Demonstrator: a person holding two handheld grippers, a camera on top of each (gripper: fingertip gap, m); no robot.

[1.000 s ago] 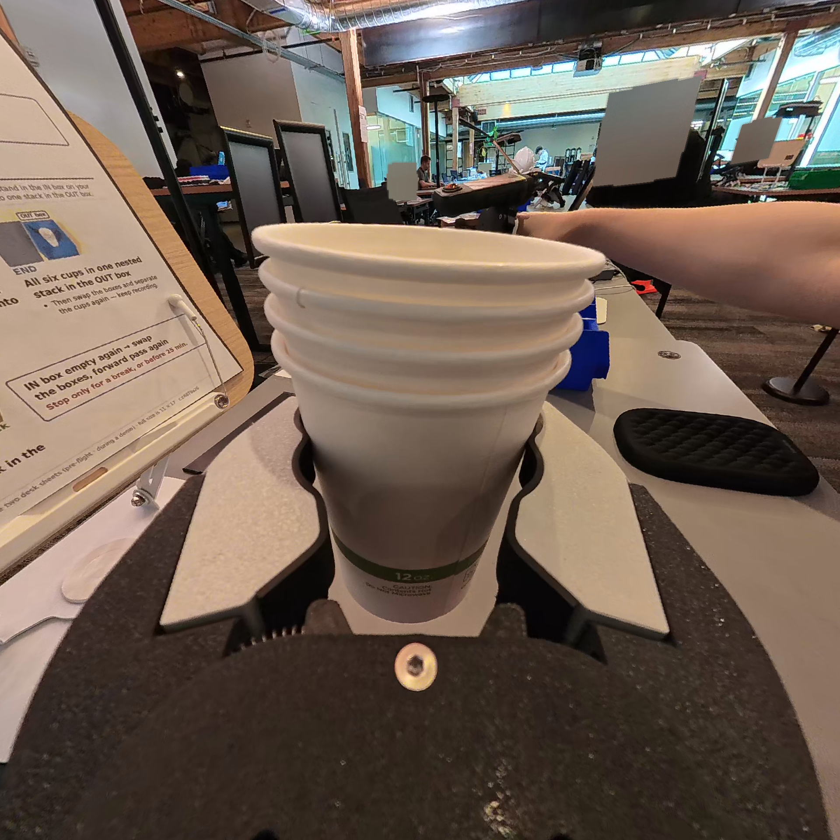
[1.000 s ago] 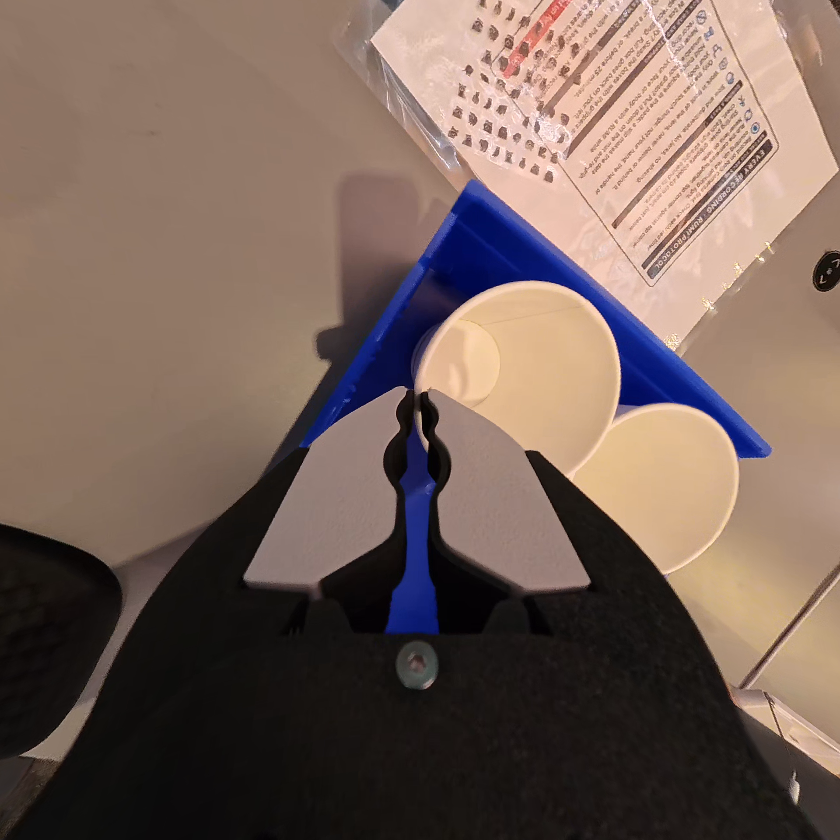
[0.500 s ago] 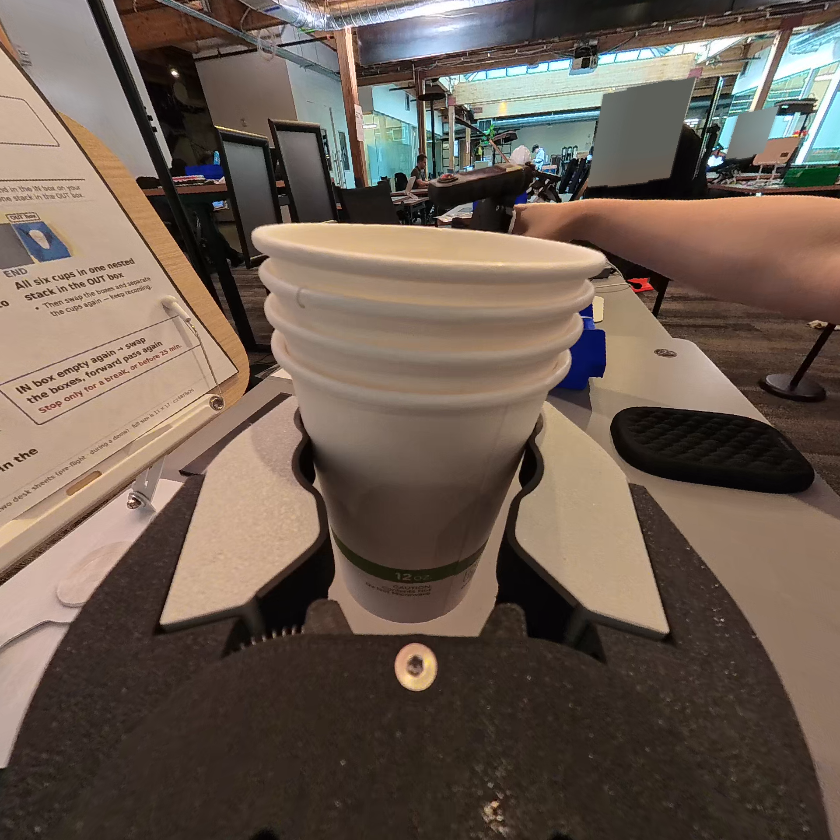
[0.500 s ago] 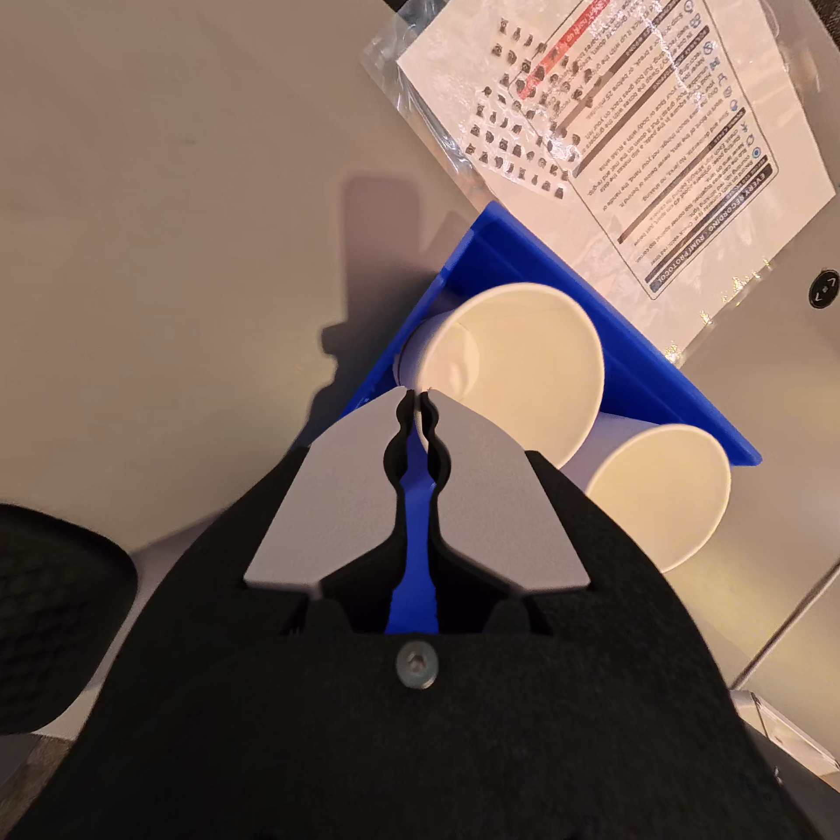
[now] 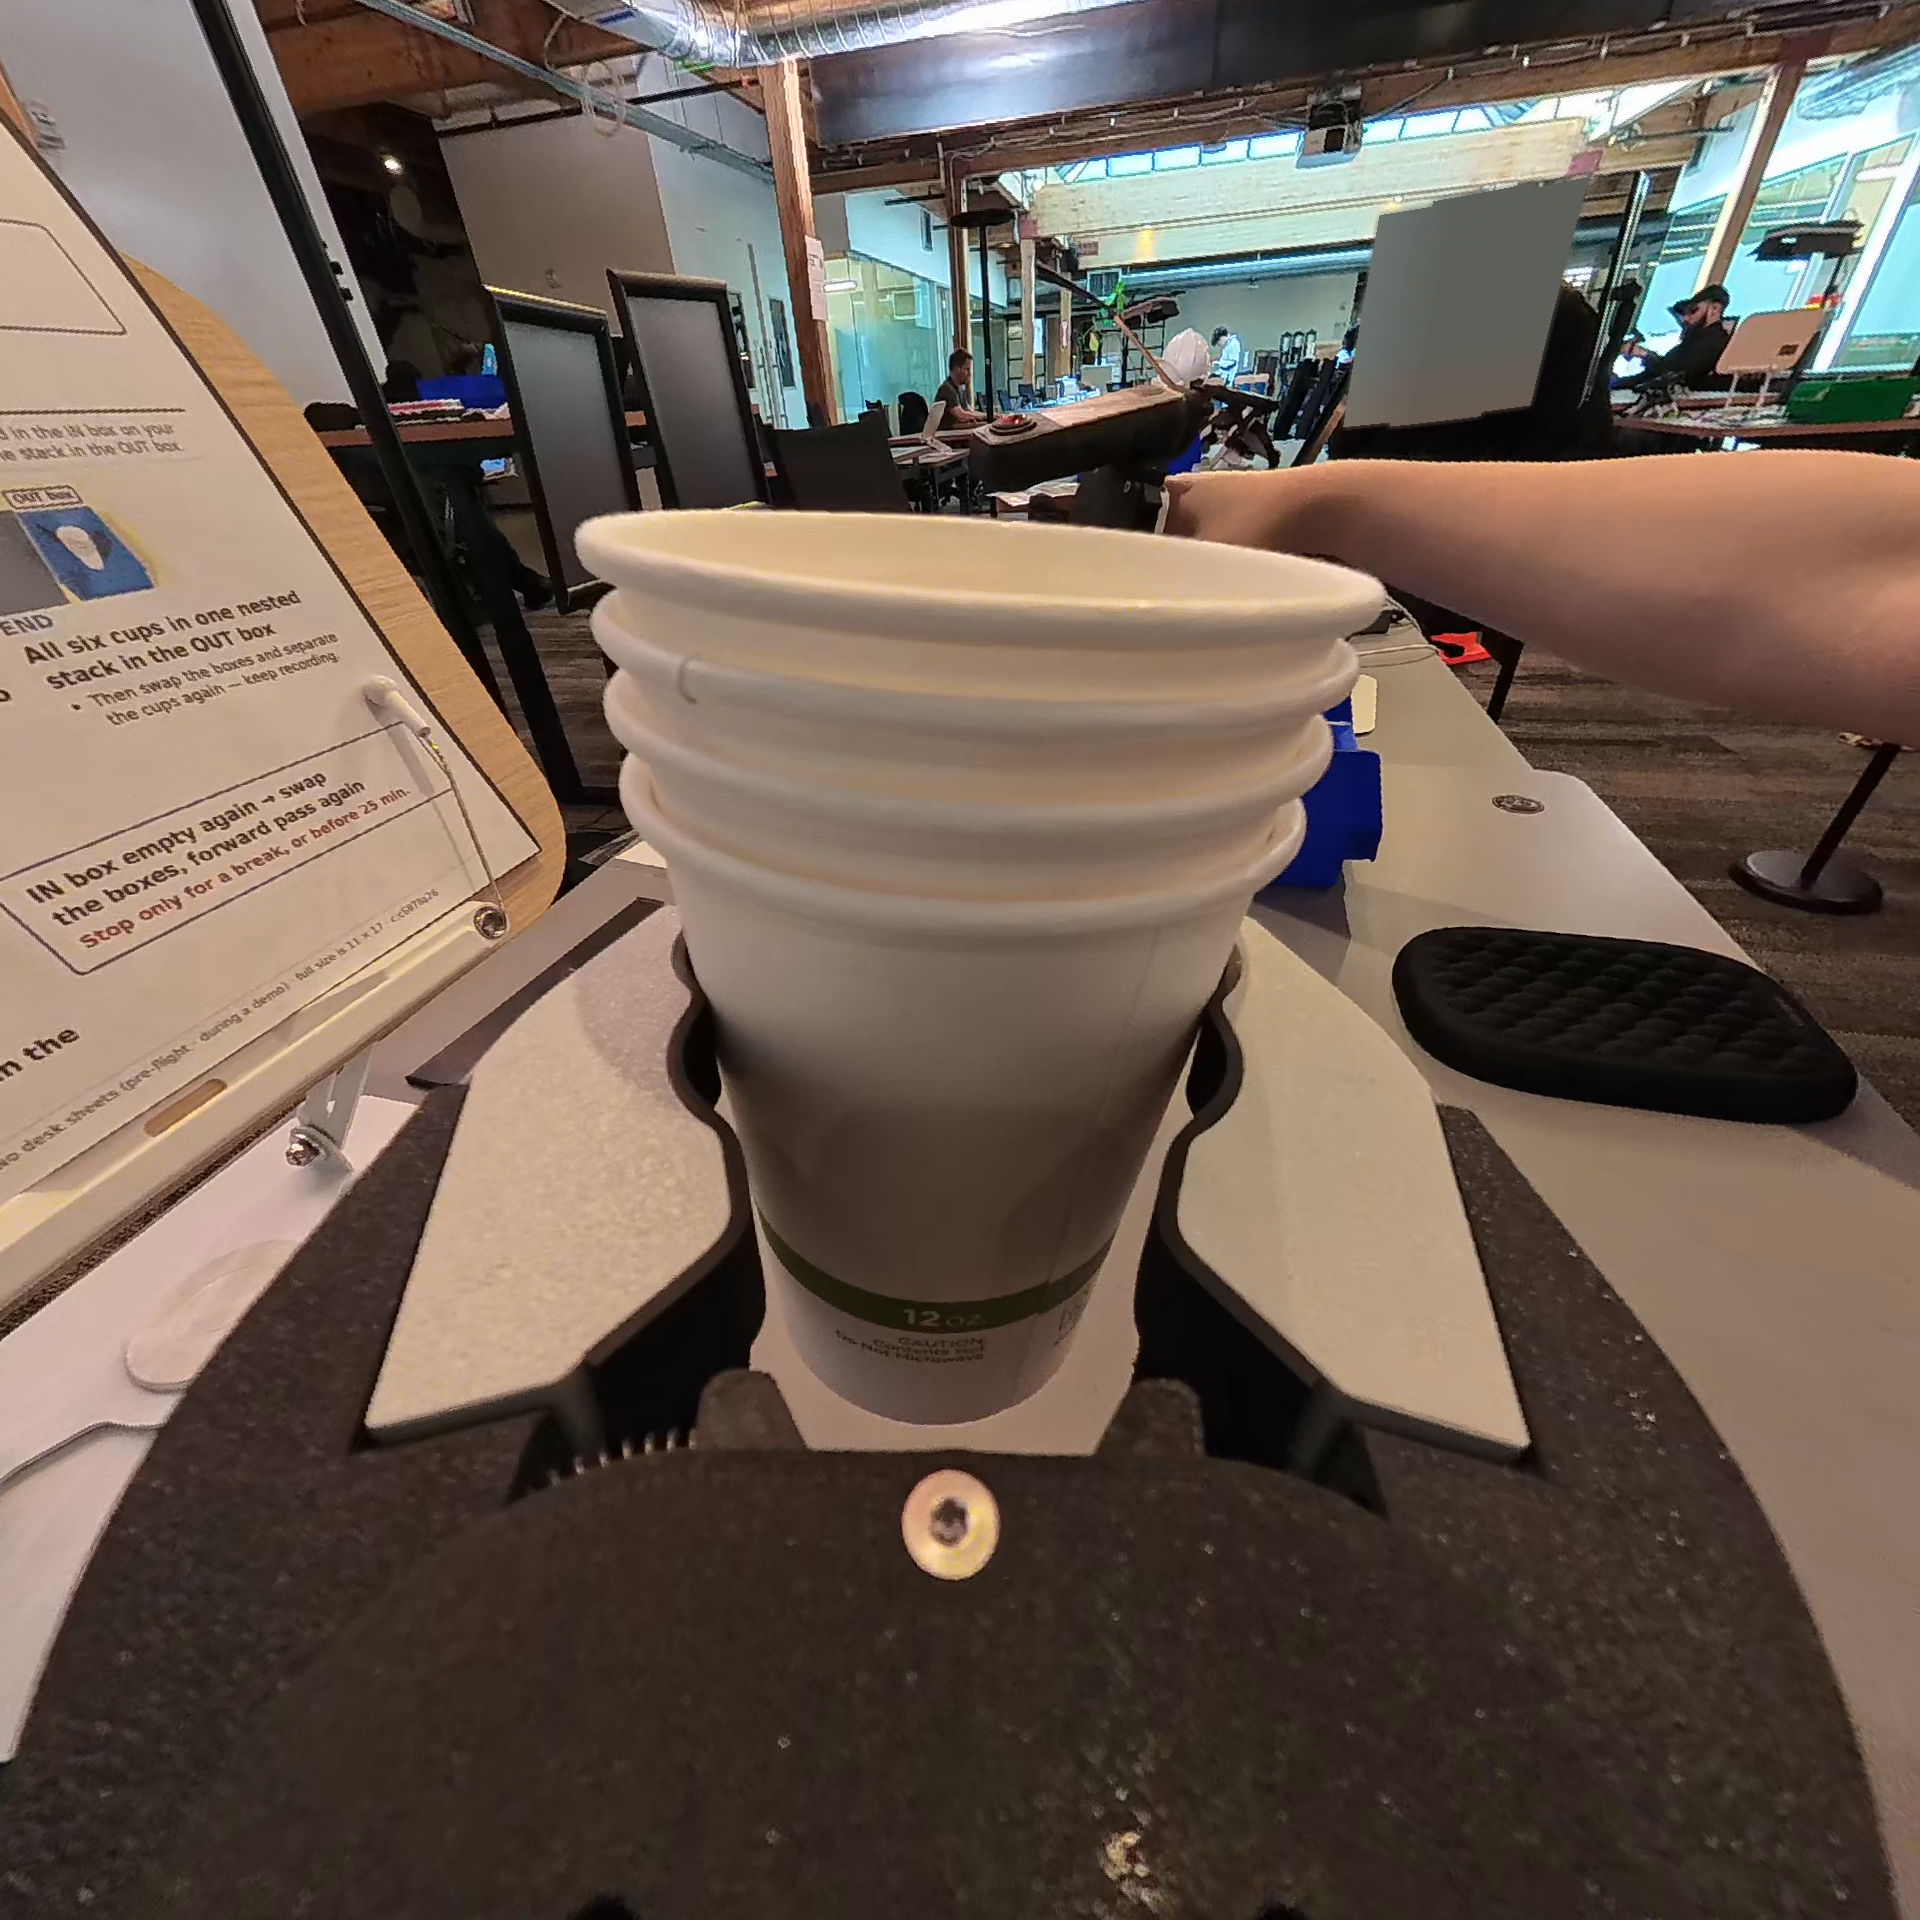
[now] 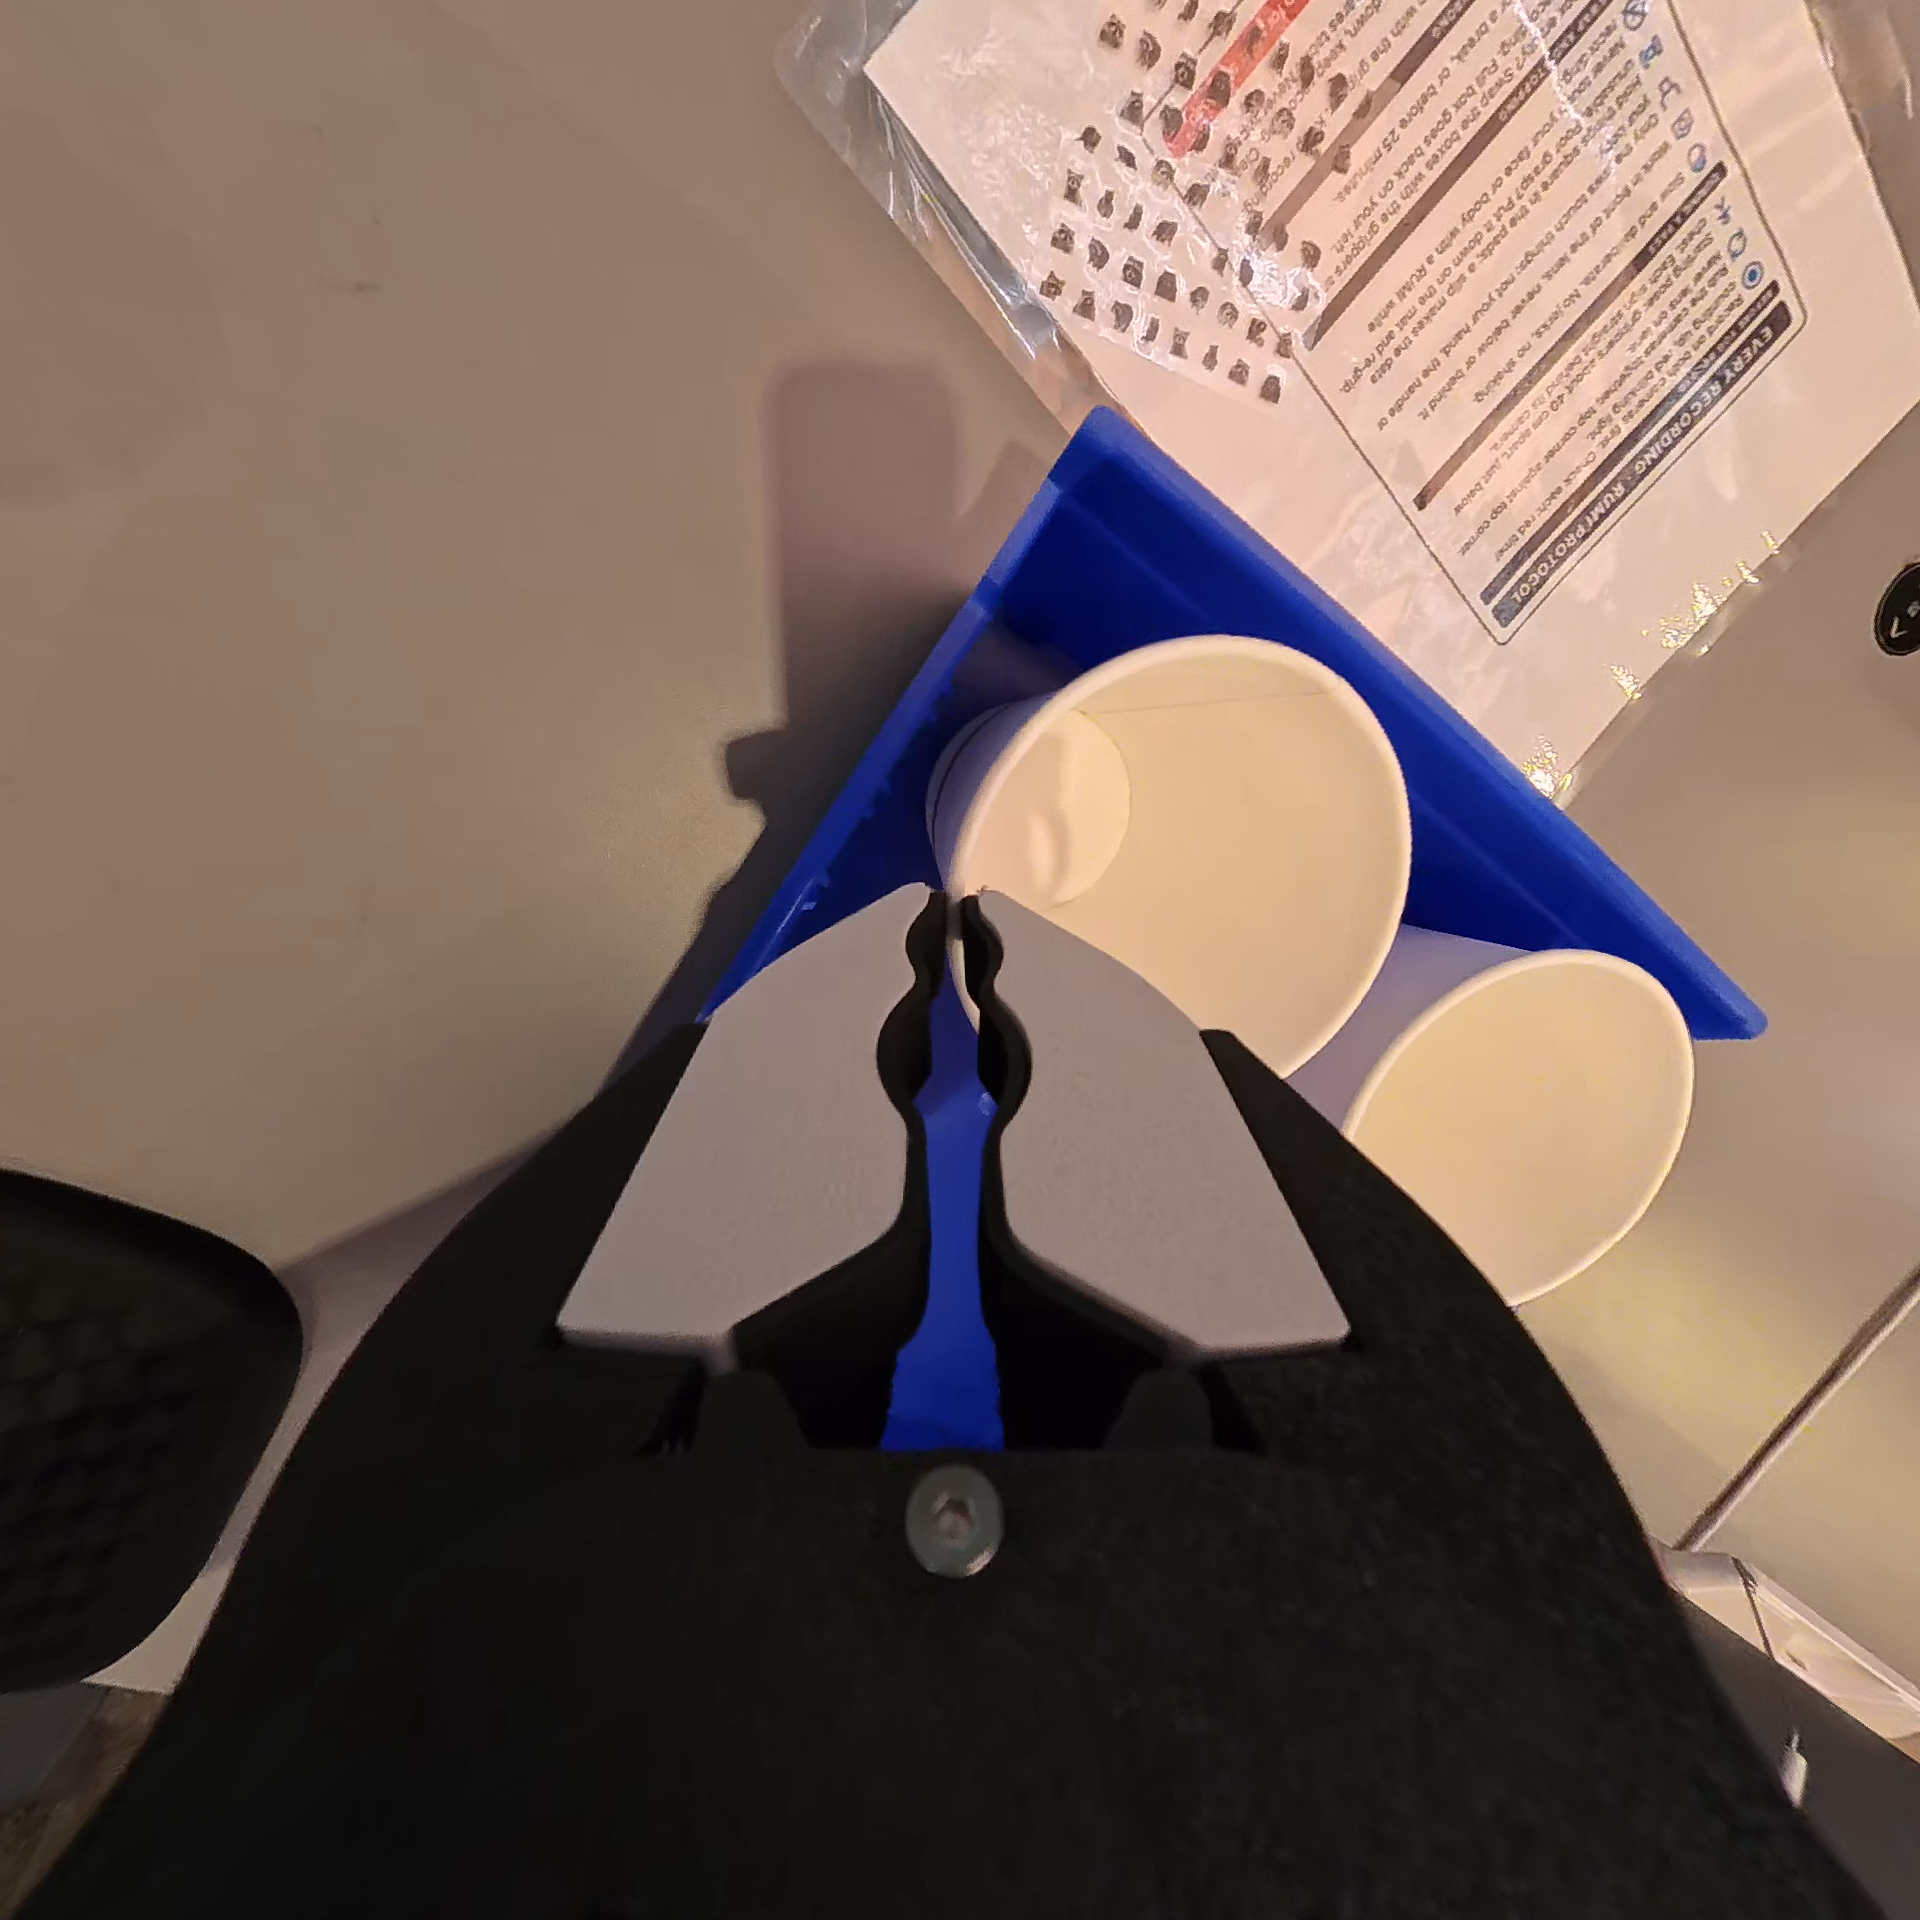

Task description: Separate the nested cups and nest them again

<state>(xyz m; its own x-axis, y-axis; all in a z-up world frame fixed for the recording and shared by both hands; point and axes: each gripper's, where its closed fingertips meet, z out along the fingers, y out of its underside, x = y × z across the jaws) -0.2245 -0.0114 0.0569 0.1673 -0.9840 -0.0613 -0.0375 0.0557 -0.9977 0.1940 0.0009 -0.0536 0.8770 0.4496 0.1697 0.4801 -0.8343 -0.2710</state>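
So the left gripper (image 5: 961,997) has its jaws spread wide around a stack of four nested white paper cups (image 5: 961,831), both fingers (image 5: 582,1184) pressed up against the sides of the bottom cup, which stands upright on the grey table (image 5: 1662,1299). Taking that stack as the anchor: to its left leans a wooden board with a printed instruction sheet (image 5: 177,790), to its right lies a black quilted pad (image 5: 1621,1023), and just behind its right edge peeks a bit of the blue box (image 5: 1340,810). A person's bare forearm (image 5: 1610,582) reaches across behind the rims of the stack. Over on the right wrist view, the right gripper (image 6: 954,904) is nearly closed, jaws pinching the rim of a single white cup (image 6: 1184,842) at its near-left edge; that cup is tilted, its mouth facing the camera, sitting over the blue box (image 6: 1226,561). A second white cup (image 6: 1517,1122) sits just to the right of the pinched one, at the box's near-right end, and the two look like they're touching. Beyond the box there's a printed sheet in a clear plastic sleeve (image 6: 1351,208), and the black pad (image 6: 114,1423) shows at the left edge.
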